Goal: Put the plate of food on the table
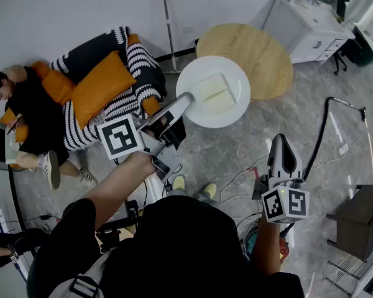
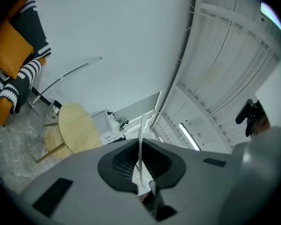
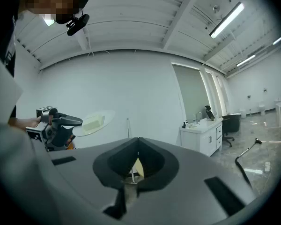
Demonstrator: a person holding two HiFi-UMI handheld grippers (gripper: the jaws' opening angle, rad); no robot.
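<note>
In the head view the left claw (image 1: 185, 99) is pressed shut on the near rim of a round white plate (image 1: 236, 107), which juts out level ahead of it. The plate looks smooth and glossy, probably ceramic, and carries pale, flat, square-cut slabs of food (image 1: 214, 94). The round table (image 1: 261, 61), with its matte light wood-grain top, lies just beyond the plate and off to the claw's right. The plate's far edge already overlaps the tabletop from this angle, though how high above it cannot be told. The coming move therefore looks like a short carry forward and to the right, then down. The right claw (image 1: 281, 143) hangs well behind and to the right of the plate, farther from the table, so the left hand is the one placed to do the job. In the left gripper view the plate (image 2: 141, 135) shows edge-on as a thin white line pinched between the ribbed dark pads. The wooden table (image 2: 77, 128) sits ahead and to the left of that line — the claw is rolled, so the disc appears tilted. In the right gripper view the right claw (image 3: 138, 165) has its jaws drawn together with nothing gripped. Far off to its left, the left claw (image 3: 77, 122) holds the plate (image 3: 108, 115) flat.
</note>
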